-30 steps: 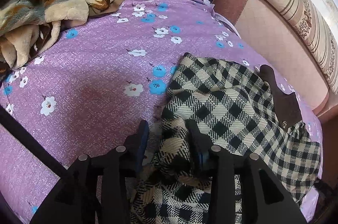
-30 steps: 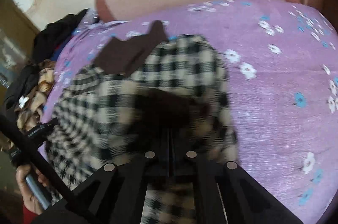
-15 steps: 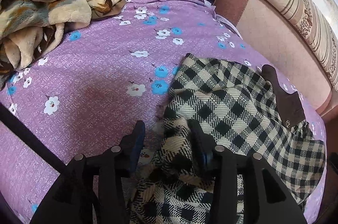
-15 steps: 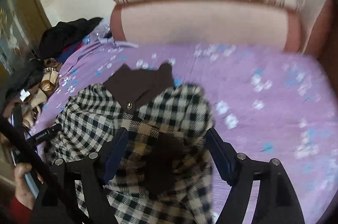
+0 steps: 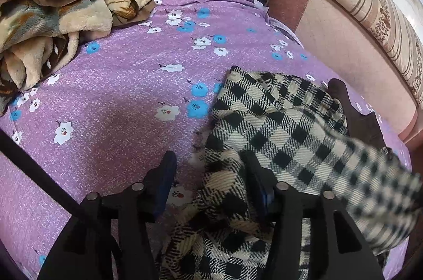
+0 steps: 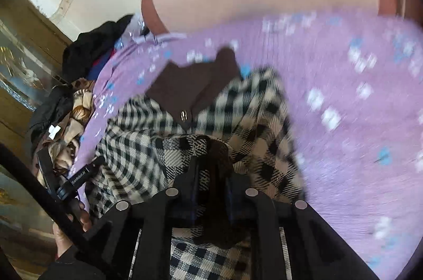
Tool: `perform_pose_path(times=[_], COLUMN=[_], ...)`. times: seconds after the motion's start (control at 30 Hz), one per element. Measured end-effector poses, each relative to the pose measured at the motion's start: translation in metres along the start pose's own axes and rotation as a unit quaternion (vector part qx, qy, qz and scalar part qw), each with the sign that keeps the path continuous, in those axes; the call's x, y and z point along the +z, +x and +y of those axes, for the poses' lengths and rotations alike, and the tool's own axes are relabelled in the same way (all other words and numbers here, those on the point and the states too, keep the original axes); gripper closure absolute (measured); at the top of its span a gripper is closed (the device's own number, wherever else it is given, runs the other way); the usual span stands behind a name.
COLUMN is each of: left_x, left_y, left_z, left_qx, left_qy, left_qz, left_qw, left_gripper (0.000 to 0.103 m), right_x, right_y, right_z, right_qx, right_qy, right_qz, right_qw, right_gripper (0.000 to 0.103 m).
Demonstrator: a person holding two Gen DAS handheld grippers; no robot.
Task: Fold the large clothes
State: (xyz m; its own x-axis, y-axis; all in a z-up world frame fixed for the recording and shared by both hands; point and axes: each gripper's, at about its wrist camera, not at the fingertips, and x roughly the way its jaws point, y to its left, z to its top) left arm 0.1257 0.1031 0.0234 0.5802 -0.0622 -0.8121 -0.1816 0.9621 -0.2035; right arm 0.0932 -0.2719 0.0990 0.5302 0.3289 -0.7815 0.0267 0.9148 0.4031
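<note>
A black-and-cream checked coat point(image 5: 285, 126) with a dark brown collar point(image 5: 362, 118) lies on the purple flowered bedsheet point(image 5: 119, 100). My left gripper point(image 5: 211, 169) is open, low over the coat's near edge, with cloth bunched between and past its fingers. In the right wrist view the coat point(image 6: 238, 116) and its brown collar point(image 6: 195, 84) show ahead. My right gripper point(image 6: 211, 163) is shut on a fold of the checked coat with a dark brown cuff, lifted over the garment.
A heap of brown and cream blankets and dark clothes point(image 5: 60, 13) fills the bed's far left. A pink padded headboard point(image 5: 343, 42) with a striped bolster point(image 5: 370, 2) runs along the right. The other hand and gripper handle show at lower left point(image 6: 68, 190).
My right gripper went from shut to wide open to shut again on the coat's fold, and is moving fast. The left gripper opened wider and stayed put. A coat flap swings at right.
</note>
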Motion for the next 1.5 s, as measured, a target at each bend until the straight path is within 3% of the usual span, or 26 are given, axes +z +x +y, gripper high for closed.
perform_pose_path(times=[0.03,0.07,0.13,0.2,0.23,0.3,0.4,0.43,0.53,0.63,0.73,0.8,0.87,0.93,0.97,1.0,1.07,1.13,1.2,1.3,1.4,1.5], left_x=[0.0,-0.001,-0.003,-0.003,-0.002,0.002,0.006,0.008,0.014,0.017,0.017,0.018,0.017,0.016,0.014,0.013,0.011,0.008,0.002,-0.012,-0.025,-0.034], left_y=[0.0,0.001,0.0,-0.001,-0.002,-0.007,-0.017,-0.02,-0.017,-0.008,-0.012,-0.018,-0.023,-0.027,-0.029,-0.031,-0.033,-0.034,-0.033,-0.03,-0.042,-0.056], left_z=[-0.001,-0.003,-0.006,-0.005,-0.002,0.003,0.006,0.01,0.028,0.051,0.056,0.055,0.055,0.055,0.055,0.056,0.058,0.062,0.064,0.065,0.06,0.058], left_qx=[-0.004,-0.006,0.007,0.005,-0.006,-0.021,0.011,0.026,0.062,0.045,0.038,0.034,0.036,0.036,0.038,0.04,0.041,0.027,0.01,-0.027,-0.02,-0.033], left_qy=[0.004,0.009,0.017,0.016,0.009,-0.003,-0.007,-0.008,-0.031,-0.075,-0.078,-0.072,-0.067,-0.061,-0.056,-0.051,-0.041,-0.034,-0.025,-0.01,0.017,0.014], left_qz=[0.002,0.004,0.001,0.0,0.003,0.004,-0.022,-0.03,-0.031,0.002,-0.001,-0.006,-0.011,-0.013,-0.014,-0.015,-0.01,0.003,0.021,0.055,0.048,0.036], left_qw=[1.0,0.9999,0.9998,0.9999,0.9999,0.9998,0.9997,0.9992,0.9971,0.9962,0.9962,0.9968,0.997,0.9974,0.9976,0.9978,0.9983,0.999,0.9994,0.9981,0.9985,0.9987], left_gripper=[0.041,0.04,0.043,0.048,0.059,0.078,0.101,0.103,0.103,0.103,0.103,0.102,0.094,0.071,0.067,0.065,0.065,0.054,0.05,0.05,0.05,0.05], right_x=[0.002,0.003,0.003,0.004,0.005,0.008,0.007,0.006,-0.002,-0.017,-0.03,-0.035,-0.035,-0.032,-0.03,-0.028,-0.028,-0.035,-0.05,-0.075,-0.101,-0.109], right_y=[-0.005,-0.011,-0.009,-0.007,-0.011,-0.027,-0.04,-0.039,-0.033,-0.023,-0.002,0.019,0.032,0.029,0.029,0.03,0.026,0.008,-0.016,-0.034,-0.043,-0.053], right_z=[0.004,0.013,0.028,0.034,0.032,0.015,0.002,-0.002,-0.009,-0.009,-0.011,-0.011,-0.007,-0.008,-0.013,-0.02,-0.034,-0.047,-0.066,-0.087,-0.105,-0.097], right_qx=[-0.015,-0.065,-0.171,-0.241,-0.233,-0.164,-0.147,-0.142,-0.116,-0.105,-0.1,-0.101,-0.081,-0.062,-0.077,-0.122,-0.18,-0.172,-0.147,-0.142,-0.144,-0.093], right_qy=[-0.008,-0.032,-0.081,-0.102,-0.1,-0.052,-0.026,-0.029,-0.027,-0.029,-0.02,-0.012,-0.016,0.001,0.016,0.026,0.043,0.067,0.094,0.107,0.112,0.103], right_qz=[-0.007,-0.022,-0.041,-0.059,-0.069,-0.083,-0.1,-0.09,-0.071,-0.056,-0.03,0.007,0.025,0.013,0.01,0.009,0.005,-0.015,-0.028,-0.022,-0.006,-0.015], right_qw=[1.0,0.997,0.981,0.963,0.965,0.982,0.984,0.985,0.99,0.993,0.994,0.995,0.996,0.998,0.997,0.992,0.983,0.983,0.984,0.984,0.983,0.99], right_gripper=[0.085,0.084,0.084,0.084,0.081,0.054,0.051,0.049,0.041,0.041,0.041,0.092,0.092,0.092,0.087,0.074,0.065,0.06,0.039,0.037,0.037,0.037])
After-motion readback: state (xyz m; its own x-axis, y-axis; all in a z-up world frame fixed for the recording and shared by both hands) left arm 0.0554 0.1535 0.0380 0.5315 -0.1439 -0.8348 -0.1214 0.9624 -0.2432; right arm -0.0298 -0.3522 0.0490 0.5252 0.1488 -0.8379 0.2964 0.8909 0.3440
